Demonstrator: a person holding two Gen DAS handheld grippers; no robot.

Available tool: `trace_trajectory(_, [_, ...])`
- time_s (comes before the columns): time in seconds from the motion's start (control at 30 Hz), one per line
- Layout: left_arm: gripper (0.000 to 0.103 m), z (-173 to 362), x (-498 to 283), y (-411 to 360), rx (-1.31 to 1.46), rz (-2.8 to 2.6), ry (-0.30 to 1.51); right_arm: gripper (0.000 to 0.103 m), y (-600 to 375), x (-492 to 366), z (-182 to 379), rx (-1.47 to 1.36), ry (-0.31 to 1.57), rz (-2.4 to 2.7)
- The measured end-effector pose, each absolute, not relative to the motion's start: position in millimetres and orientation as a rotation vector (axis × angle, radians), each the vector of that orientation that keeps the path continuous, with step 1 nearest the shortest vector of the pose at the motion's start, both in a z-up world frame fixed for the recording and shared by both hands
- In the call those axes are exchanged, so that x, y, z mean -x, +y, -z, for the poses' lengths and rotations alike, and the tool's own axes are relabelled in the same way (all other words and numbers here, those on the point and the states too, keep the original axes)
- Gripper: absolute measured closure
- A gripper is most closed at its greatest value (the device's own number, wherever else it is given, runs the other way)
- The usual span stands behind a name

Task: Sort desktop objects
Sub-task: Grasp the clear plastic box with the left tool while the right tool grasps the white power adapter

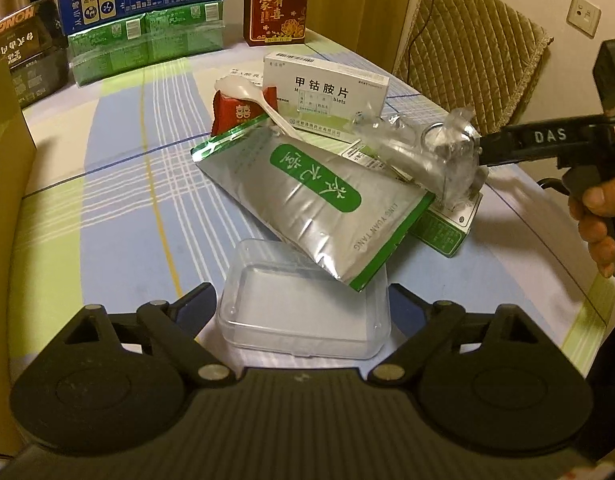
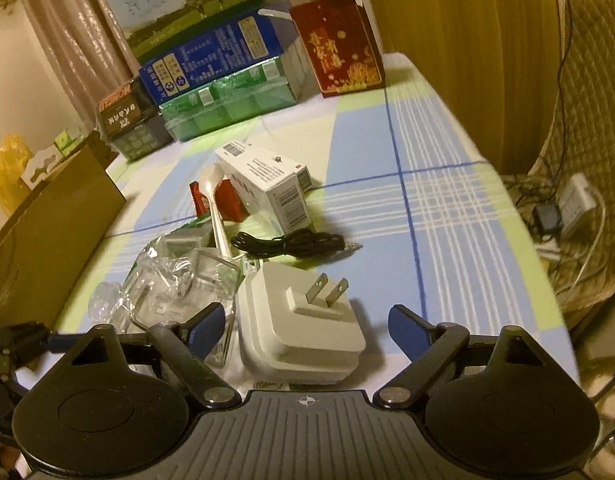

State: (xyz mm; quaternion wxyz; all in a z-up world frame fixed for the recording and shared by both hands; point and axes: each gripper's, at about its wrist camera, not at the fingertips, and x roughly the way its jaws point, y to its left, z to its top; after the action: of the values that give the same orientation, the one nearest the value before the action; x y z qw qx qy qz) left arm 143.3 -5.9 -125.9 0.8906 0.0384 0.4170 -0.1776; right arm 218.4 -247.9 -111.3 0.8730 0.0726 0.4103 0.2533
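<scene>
Checked blue-green cloth covers desk (image 2: 447, 152); cartons stacked at far edge. Task items piled mid-desk: white two-pin plug adapter (image 2: 303, 324) lies pins-up, between right tongs (image 2: 303, 320), fingers spread wide, nothing gripped. Just beside it on the left, crumpled clear plastic packaging (image 2: 175, 284). Left tongs (image 1: 303, 300) also spread, straddling clear lidded plastic box (image 1: 303, 312), partly under silver foil pouch w/ green label (image 1: 311, 196). Advice: square right fingers on adapter's flat sides, clear of packaging, then close; lift straight.

Tabletop (image 1: 119, 168): blue/green/white plaid. Pouch (image 1: 307, 200) ahead of left gripper (image 1: 303, 300): silver w/ green label. Charger (image 2: 303, 320) betw. right gripper (image 2: 303, 320) fingers: white. Cable (image 2: 287, 242) beyond: black.
</scene>
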Motion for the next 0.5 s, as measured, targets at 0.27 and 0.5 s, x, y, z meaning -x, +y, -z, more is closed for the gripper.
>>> trace_trajectory(0.27, [0.014,127,-144,-6,-0.079,0.366,0.869,0.039,-248,-219,118,-0.182,0.908,-0.525])
trace_trajectory(0.5, [0.014,127,-144,-5,-0.081,0.363,0.868,0.039,-244,-194,107,0.004,0.825,-0.407])
